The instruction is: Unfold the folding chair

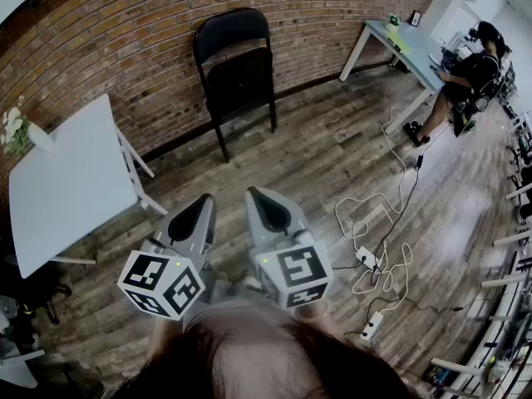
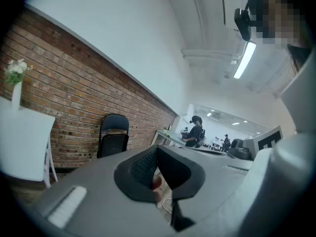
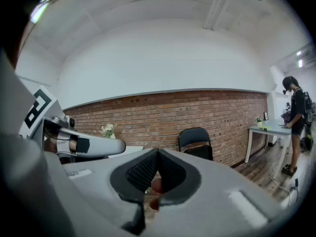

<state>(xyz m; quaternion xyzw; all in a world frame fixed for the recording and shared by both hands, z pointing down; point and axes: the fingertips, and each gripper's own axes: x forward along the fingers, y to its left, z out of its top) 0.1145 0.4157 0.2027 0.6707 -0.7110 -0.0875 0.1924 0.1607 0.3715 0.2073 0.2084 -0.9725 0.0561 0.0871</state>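
At nine o'clock, a smooth white worktop carries a slim white vase holding pale flowers. The left hand-held gripper, a grey shell with ribbed black pads, is clenched on nothing. At twelve o'clock the black folding chair, folded flat with a rounded back, stands against the rough brick wall. The right hand-held gripper is likewise clenched and empty. White cables loop over the wood-plank floor at four o'clock.

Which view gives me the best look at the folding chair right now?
Head view: the folding chair shows whole, folded, legs on the floor by the brick wall. Both gripper views show it small and distant, its lower legs hidden.
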